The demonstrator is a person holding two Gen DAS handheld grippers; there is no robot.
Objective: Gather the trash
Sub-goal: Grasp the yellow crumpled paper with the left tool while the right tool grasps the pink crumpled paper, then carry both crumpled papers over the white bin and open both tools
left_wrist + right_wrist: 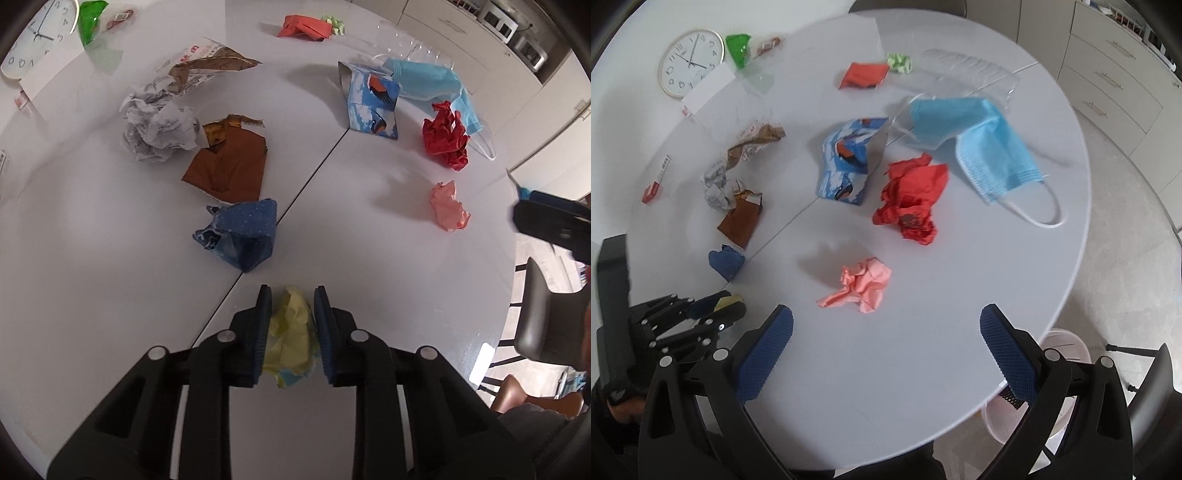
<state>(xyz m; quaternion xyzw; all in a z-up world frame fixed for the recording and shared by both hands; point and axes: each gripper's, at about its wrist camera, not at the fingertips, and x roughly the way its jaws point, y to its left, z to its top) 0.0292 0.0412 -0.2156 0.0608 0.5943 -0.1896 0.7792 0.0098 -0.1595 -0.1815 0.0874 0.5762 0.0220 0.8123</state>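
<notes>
Nearest my left camera, my left gripper (290,325) is clamped on a yellow wad (291,332), both blue pads pressing its sides. I think it sits low between the jaws so it will not slip when lifted. It is crumpled pale yellow paper with a bluish patch at its near end, resting at the near edge of the white table (92,277), beside the seam. My right gripper (886,347) hangs with jaws wide apart and nothing between them, likely lined up for the pink wad (862,286) just beyond its tips. Farther off lie a red wad (912,199), a blue mask (990,147), a dark blue wad (240,234) and a brown wrapper (229,166). Right of the table, low down, a pink bin (1063,347) shows, probably where trash goes.
</notes>
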